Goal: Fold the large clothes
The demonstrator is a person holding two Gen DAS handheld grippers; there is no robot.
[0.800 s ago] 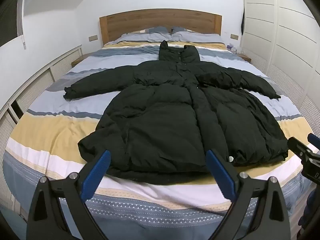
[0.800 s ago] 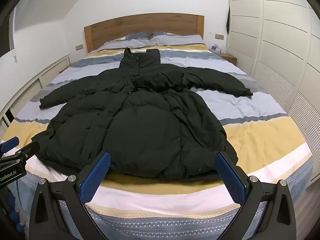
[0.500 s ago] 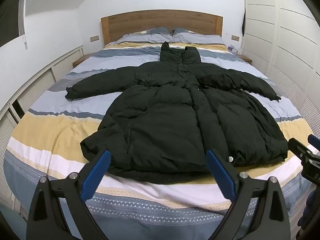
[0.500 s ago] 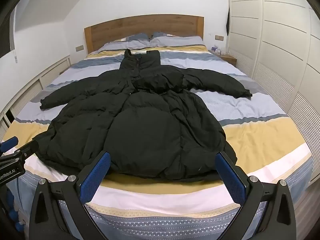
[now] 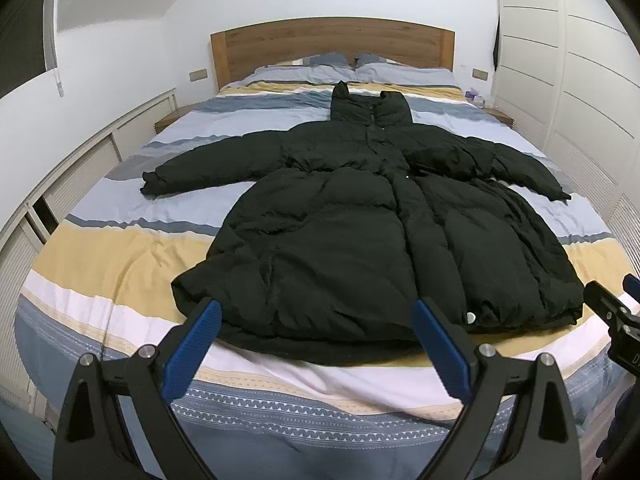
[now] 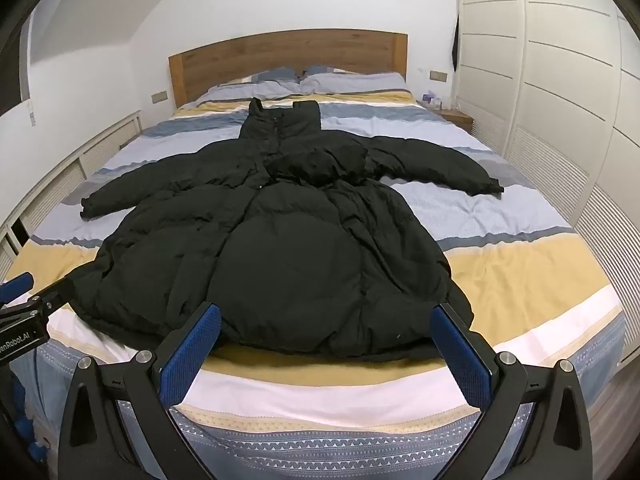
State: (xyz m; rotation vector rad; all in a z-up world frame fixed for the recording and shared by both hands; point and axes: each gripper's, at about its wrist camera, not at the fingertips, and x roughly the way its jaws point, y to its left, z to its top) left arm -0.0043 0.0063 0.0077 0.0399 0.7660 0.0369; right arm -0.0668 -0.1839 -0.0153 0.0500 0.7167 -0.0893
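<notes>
Jacket: a black padded jacket (image 5: 360,232) was laid flat across the middle of the bed (image 5: 100,256), front side up, its collar toward the top of the frame and its hem toward the bottom.
Sleeves: both were spread outward; in the left wrist view one sleeve (image 5: 208,164) was stretched toward the left of the frame and the other sleeve (image 5: 520,164) toward the right.
Hem: the hem (image 6: 280,340) was seen just above the gripper fingers in the lower half of both views, resting on the yellow and white stripes of the cover.
Left gripper: the left gripper (image 5: 316,344) was held at the bottom of its own view, fingers spread wide with nothing between them, apart from the jacket.
Right gripper: the right gripper (image 6: 326,344) was held likewise at the bottom of its view, fingers spread wide and empty, short of the hem.
Headboard: a wooden headboard (image 5: 332,48) was seen at the upper centre, with pillows (image 5: 360,68) set below it.
Wardrobe: white panelled doors (image 6: 560,80) were seen along the right edge of the frame.
</notes>
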